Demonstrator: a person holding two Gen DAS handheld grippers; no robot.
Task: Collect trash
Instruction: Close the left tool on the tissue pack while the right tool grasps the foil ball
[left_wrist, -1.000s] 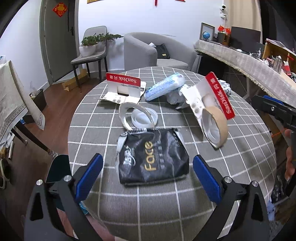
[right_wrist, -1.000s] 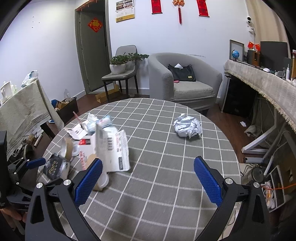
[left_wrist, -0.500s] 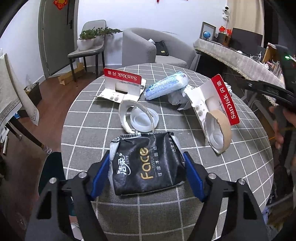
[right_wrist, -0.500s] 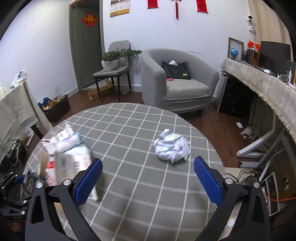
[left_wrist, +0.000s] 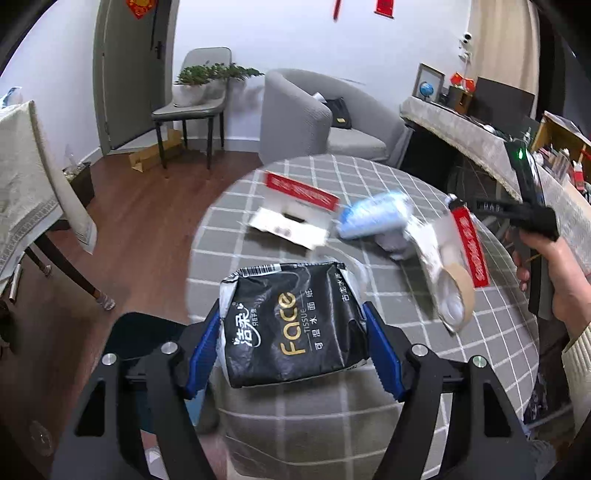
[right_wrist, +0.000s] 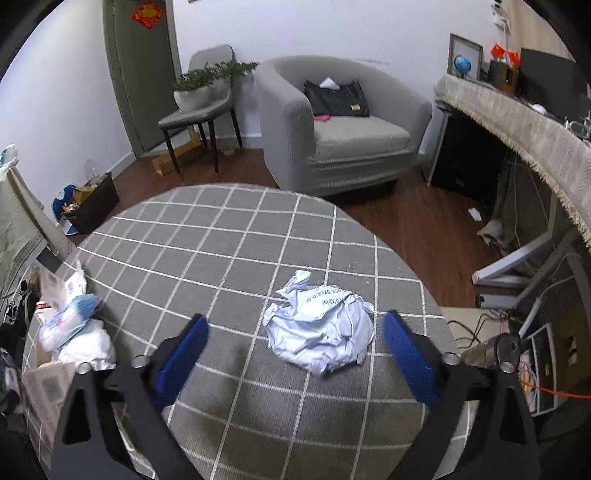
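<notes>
Moved: black crinkled "Face" tissue packet (left_wrist: 291, 325) is now lifted off the grey checked round table (left_wrist: 369, 406).
Left gripper (left_wrist: 293, 347): blue pads clenched on packet.
Right gripper (right_wrist: 295, 354): jaws closing, not touching crumpled white paper ball (right_wrist: 321, 328) lying between them on the table.

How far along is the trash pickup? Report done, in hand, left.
Done: nothing visibly binned. In hand: left gripper clamps the black tissue pack; right gripper is closing around the crumpled paper. Left: red-striped card, blue packet, tape roll.
</notes>
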